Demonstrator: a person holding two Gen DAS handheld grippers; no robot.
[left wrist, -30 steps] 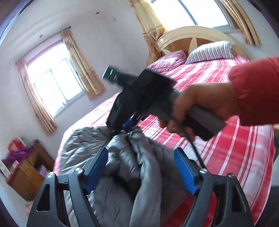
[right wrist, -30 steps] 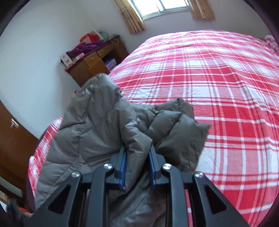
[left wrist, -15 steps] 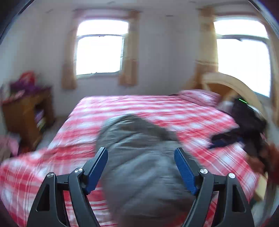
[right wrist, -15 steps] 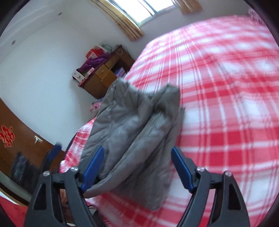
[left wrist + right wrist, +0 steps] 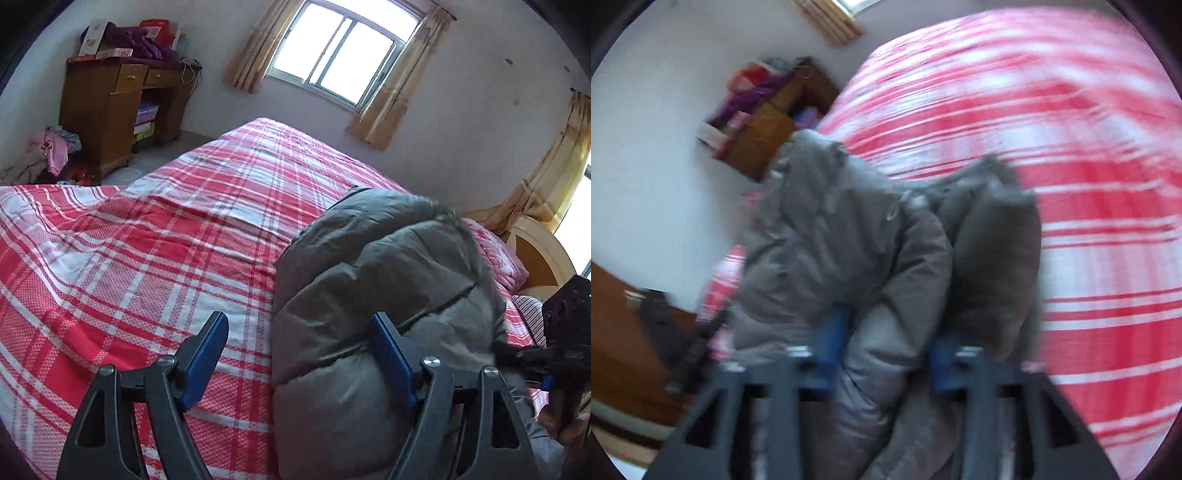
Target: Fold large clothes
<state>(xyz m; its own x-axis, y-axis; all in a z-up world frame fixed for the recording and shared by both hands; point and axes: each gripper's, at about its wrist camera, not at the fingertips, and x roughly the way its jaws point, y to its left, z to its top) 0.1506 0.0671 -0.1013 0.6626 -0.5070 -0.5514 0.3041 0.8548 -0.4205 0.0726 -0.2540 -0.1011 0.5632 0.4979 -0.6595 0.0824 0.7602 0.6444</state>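
A grey puffer jacket [image 5: 376,295] lies bunched on the red plaid bed [image 5: 147,236]. My left gripper [image 5: 303,354] is open; its right pad presses against the jacket's side, and the left pad is over bare bedspread. In the blurred right wrist view the jacket [image 5: 849,251] fills the middle, and my right gripper [image 5: 882,354] has a fold of it between its blue pads, narrowly apart. The right gripper's body [image 5: 565,332] shows at the right edge of the left wrist view.
A wooden desk [image 5: 110,99] piled with boxes and clothes stands by the wall left of the bed. Clothes lie on the floor [image 5: 51,151] beside it. Curtained window [image 5: 340,62] behind. Headboard and pink pillow [image 5: 498,254] at right.
My left gripper has swung left and now looks across the bed with the jacket on its right. My right gripper opened half a second ago and has now closed on a jacket fold.
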